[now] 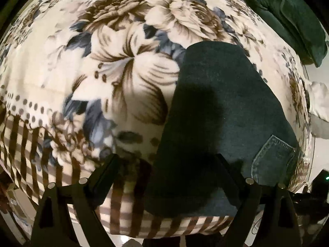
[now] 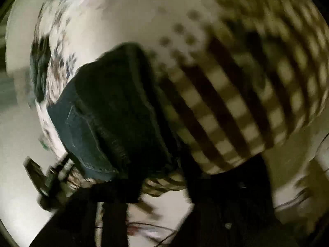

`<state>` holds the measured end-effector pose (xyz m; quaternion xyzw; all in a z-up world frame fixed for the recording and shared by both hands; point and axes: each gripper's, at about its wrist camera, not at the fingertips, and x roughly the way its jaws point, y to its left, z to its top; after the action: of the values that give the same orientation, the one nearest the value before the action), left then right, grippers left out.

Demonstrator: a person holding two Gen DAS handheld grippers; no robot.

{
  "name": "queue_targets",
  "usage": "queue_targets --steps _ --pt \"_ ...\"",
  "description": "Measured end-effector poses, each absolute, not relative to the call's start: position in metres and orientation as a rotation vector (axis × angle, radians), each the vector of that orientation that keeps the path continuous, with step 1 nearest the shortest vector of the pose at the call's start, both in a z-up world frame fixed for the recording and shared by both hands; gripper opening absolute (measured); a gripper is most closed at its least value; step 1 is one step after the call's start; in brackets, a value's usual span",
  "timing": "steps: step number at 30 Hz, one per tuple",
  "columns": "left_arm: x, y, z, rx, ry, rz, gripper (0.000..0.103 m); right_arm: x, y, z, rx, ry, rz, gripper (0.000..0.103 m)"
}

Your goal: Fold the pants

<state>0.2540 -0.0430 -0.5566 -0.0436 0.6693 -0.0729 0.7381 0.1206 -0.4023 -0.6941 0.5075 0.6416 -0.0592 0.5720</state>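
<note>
My left tool (image 1: 166, 164) hangs released above the jeans (image 1: 222, 107), which lie folded on the blanket (image 1: 72, 72) at lower right, long axis running away up-frame; my right tool (image 2: 156, 185) is blurred, grip unreadable, nearer the pocket (image 2: 86, 131) end.

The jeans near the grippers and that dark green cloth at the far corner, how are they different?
The jeans are dark denim, laid flat, with a stitched pocket showing; the green cloth looks plush, with no stitching visible. The jeans lie just ahead of the open left gripper; the green cloth lies bunched at the blanket's far edge. Both rest on the floral blanket.
</note>
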Motion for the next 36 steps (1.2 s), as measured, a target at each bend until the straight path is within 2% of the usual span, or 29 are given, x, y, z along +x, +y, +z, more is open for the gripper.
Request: queue_targets --steps 1,3,8,10,13,16,21,24,26,29,30,31,32,34,36 --pt "0.254 -0.043 -0.556 -0.099 1.468 -0.163 0.091 0.114 -0.403 -0.695 1.270 1.451 -0.118 0.070" --pt "0.254 -0.043 -0.555 -0.104 1.465 -0.166 0.091 0.102 -0.400 -0.696 1.342 1.393 -0.089 0.078" --pt "0.256 -0.044 -0.562 -0.111 1.475 -0.159 0.091 0.094 -0.382 -0.733 1.586 1.289 -0.059 0.078" --pt "0.256 -0.043 -0.565 -0.123 1.476 -0.157 0.091 0.093 -0.382 -0.734 1.637 1.170 -0.114 0.054" --pt "0.258 -0.044 -0.568 -0.139 1.477 -0.153 0.091 0.104 -0.378 -0.708 1.533 1.144 -0.152 0.034" --pt "0.256 -0.041 -0.571 -0.154 1.482 -0.153 0.091 0.120 -0.375 -0.659 1.329 1.145 -0.118 0.028" --pt "0.250 -0.037 -0.571 -0.194 1.482 -0.175 0.091 0.157 -0.367 -0.571 1.029 1.052 -0.017 0.026" --pt "0.248 -0.037 -0.570 -0.216 1.475 -0.185 0.091 0.172 -0.367 -0.550 0.938 0.992 0.037 0.025" --pt "0.248 -0.037 -0.570 -0.220 1.476 -0.183 0.091 0.176 -0.376 -0.568 0.858 1.022 0.024 0.026" --pt "0.249 -0.037 -0.574 -0.230 1.487 -0.186 0.091 0.159 -0.400 -0.639 1.004 1.193 -0.057 0.034" --pt "0.249 -0.038 -0.575 -0.231 1.489 -0.185 0.091 0.148 -0.408 -0.659 1.078 1.225 -0.076 0.051" --pt "0.249 -0.039 -0.575 -0.229 1.489 -0.187 0.091 0.138 -0.412 -0.669 1.134 1.223 -0.086 0.060" --pt "0.249 -0.040 -0.575 -0.227 1.487 -0.192 0.091 0.131 -0.414 -0.674 1.199 1.191 -0.073 0.060" --pt "0.251 -0.042 -0.577 -0.231 1.482 -0.199 0.091 0.124 -0.410 -0.678 1.267 1.155 -0.043 0.073" --pt "0.255 -0.044 -0.582 -0.249 1.481 -0.212 0.091 0.121 -0.400 -0.689 1.317 1.163 -0.011 0.073"
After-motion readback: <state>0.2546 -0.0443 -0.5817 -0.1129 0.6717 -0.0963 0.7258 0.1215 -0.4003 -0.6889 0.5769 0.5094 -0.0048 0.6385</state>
